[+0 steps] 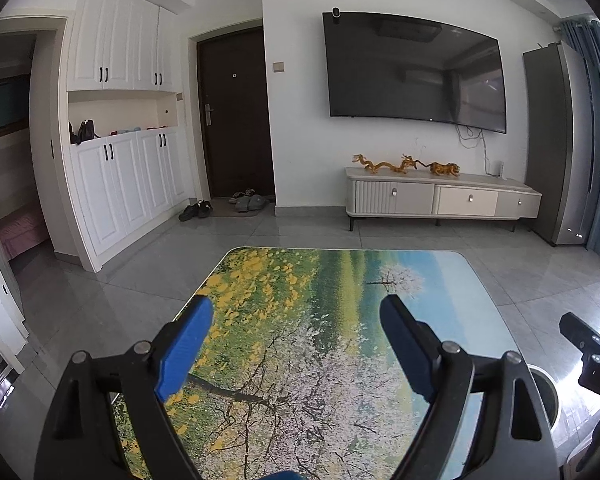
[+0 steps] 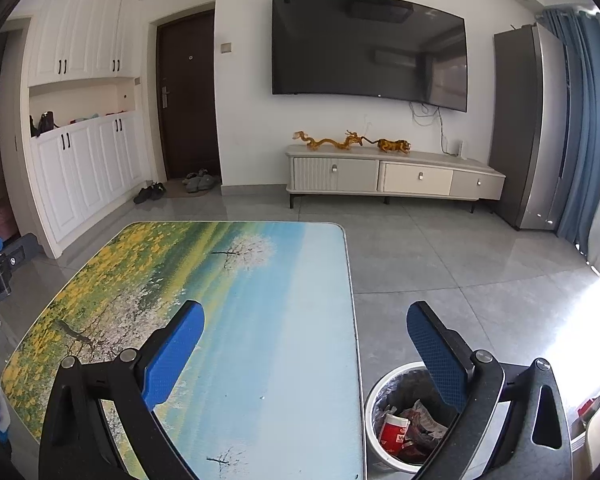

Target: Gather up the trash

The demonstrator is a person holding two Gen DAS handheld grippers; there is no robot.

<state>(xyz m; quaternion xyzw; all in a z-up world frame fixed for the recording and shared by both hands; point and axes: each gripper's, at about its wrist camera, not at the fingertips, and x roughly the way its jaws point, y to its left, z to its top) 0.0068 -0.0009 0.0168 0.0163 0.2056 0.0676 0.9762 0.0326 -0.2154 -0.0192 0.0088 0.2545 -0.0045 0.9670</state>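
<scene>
A white trash bin with a dark liner stands on the floor at the table's right side; its rim also shows in the left wrist view. Inside lie a red-and-white carton and crumpled wrappers. The low table has a printed landscape top with no trash showing on it. My left gripper is open and empty above the table. My right gripper is open and empty, straddling the table's right edge above the bin.
A TV cabinet with golden figurines stands under a wall TV. White cupboards and shoes by the dark door are at the left. A grey fridge and blue curtain are at the right. Grey tile floor surrounds the table.
</scene>
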